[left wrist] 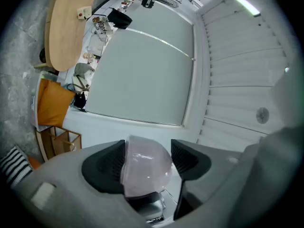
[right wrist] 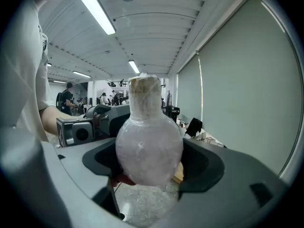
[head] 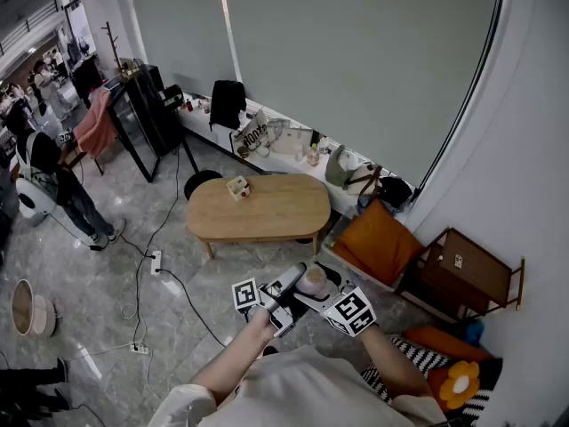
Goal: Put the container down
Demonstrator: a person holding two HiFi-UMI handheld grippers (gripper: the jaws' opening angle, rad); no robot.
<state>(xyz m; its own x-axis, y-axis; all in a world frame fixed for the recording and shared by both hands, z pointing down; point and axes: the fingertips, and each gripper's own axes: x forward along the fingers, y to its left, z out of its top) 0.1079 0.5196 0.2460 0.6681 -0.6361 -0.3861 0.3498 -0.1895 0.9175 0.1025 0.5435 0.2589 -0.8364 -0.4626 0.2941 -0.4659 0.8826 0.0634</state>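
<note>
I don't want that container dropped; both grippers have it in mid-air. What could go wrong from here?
1. The container is rounded where the left gripper and right gripper clamp it, so it might slip.
2. It hangs over hard floor, short of the wooden table; a drop could break it.
3. A cable crosses the floor ahead, a likely trip hazard.

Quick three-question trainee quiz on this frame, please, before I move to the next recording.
1. True or false: the translucent pink bulb-shaped container rests on the oval wooden table.
2. Of the left gripper and right gripper, which grips the container? A) left only B) right only C) both
3. Short answer: what surface lies below the held container?
Key: 1 false; 2 C; 3 the grey tiled floor.
</note>
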